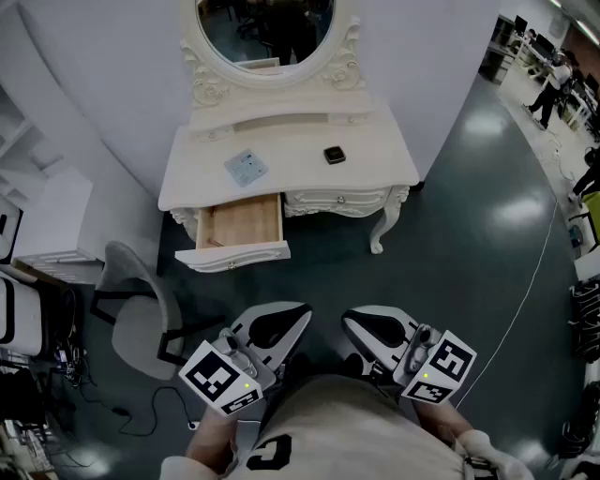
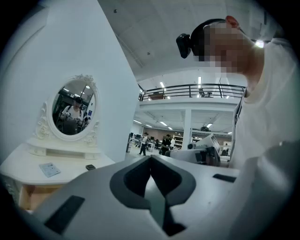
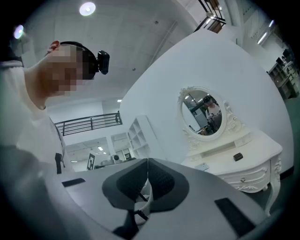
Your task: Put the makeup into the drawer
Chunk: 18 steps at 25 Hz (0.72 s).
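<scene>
Standing back from the white dressing table [image 1: 375, 159], you hold both grippers level and close to your body, well apart from everything on it. That looks like a ready stance before the reach.

The left gripper [image 1: 302, 317] has its jaws pressed together with nothing between them. The right gripper [image 1: 349, 324] is the same, closed and empty.

The makeup, a small dark compact [image 1: 335, 155] with rounded corners, lies on the tabletop right of centre, not yet in the drawer. A flat pale square piece [image 1: 247, 167] lies tilted to its left, and you cannot tell from here whether it is makeup too.

The left drawer [image 1: 246, 223] stands pulled out, probably so the compact can go straight in. Its floor is bare light wood behind a white carved front.

The table is smooth cream paint with scrolled trim, curved legs and an oval mirror [image 1: 265, 28]. A grey moulded chair [image 1: 141, 314] stands at its left on the glossy dark floor.
</scene>
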Available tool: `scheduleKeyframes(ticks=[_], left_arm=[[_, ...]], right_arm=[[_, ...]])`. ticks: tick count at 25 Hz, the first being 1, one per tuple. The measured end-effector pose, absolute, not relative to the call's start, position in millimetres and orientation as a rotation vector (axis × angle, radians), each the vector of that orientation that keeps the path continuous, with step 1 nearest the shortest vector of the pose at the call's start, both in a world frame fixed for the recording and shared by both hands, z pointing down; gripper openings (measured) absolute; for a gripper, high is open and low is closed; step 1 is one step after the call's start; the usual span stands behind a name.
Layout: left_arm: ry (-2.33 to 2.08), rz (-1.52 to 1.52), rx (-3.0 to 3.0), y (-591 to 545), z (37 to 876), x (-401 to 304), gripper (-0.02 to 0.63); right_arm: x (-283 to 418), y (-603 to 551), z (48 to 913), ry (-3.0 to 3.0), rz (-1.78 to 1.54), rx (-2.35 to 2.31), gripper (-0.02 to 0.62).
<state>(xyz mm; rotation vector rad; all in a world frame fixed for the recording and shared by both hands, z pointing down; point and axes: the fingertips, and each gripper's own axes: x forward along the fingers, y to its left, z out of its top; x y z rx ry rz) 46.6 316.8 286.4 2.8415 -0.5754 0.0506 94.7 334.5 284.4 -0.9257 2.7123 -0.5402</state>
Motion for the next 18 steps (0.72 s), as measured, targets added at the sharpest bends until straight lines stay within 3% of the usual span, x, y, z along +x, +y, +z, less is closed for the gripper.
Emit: scheduleKeyframes(ticks=[18], left_arm=[[-0.647, 0.135, 2.939, 341.0, 276.1, 135.2, 0.055]], right_arm=[[179.2, 357.1, 279.9, 2.737, -0.501, -0.835, 0.029]])
